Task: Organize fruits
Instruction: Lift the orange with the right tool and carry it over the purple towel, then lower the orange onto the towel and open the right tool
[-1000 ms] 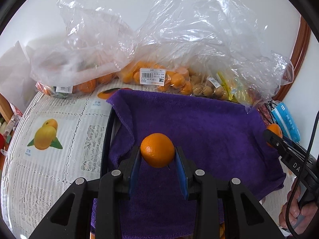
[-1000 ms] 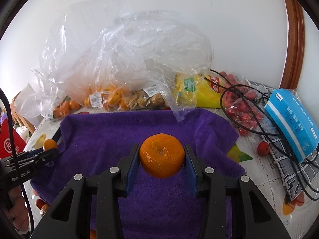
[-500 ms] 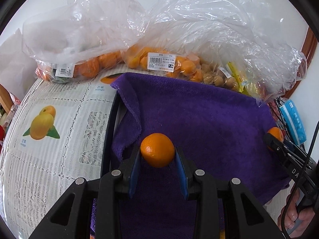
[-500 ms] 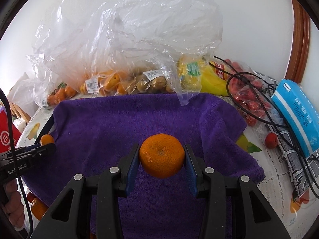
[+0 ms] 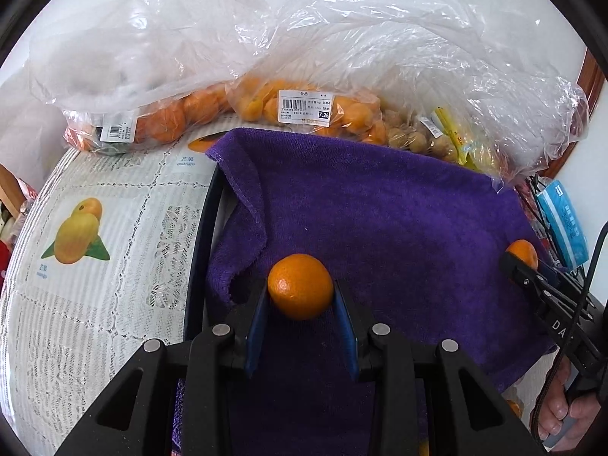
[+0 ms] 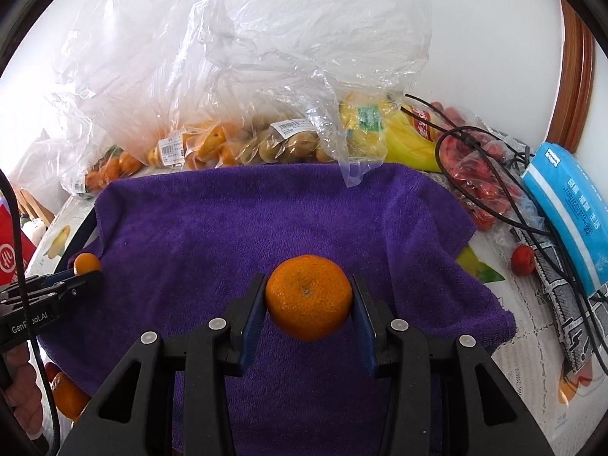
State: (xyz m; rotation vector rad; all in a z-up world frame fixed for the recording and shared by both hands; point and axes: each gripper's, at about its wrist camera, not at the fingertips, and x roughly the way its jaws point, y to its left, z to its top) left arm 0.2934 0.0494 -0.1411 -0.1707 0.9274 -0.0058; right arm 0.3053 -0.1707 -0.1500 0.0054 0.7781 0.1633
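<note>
In the left wrist view my left gripper [image 5: 300,304] is shut on a small orange tangerine [image 5: 300,285], held above the left part of a purple towel [image 5: 380,209]. In the right wrist view my right gripper [image 6: 308,304] is shut on a larger tangerine [image 6: 307,301] over the middle of the same towel [image 6: 266,220]. Each gripper shows in the other's view: the right one [image 5: 522,262] with its fruit at the towel's right edge, the left one [image 6: 85,269] at the towel's left edge.
Clear plastic bags [image 5: 304,110] of tangerines and small brown fruit line the back by the wall. Yellow packets [image 6: 380,129], a bag of red fruit [image 6: 482,174], black cables and a blue tissue pack [image 6: 570,205] lie at the right. A black tray rim [image 5: 201,235] shows under the towel.
Both views have tipped downward a little: the bags sit higher in frame and more towel shows. Both tangerines stay gripped as before.
</note>
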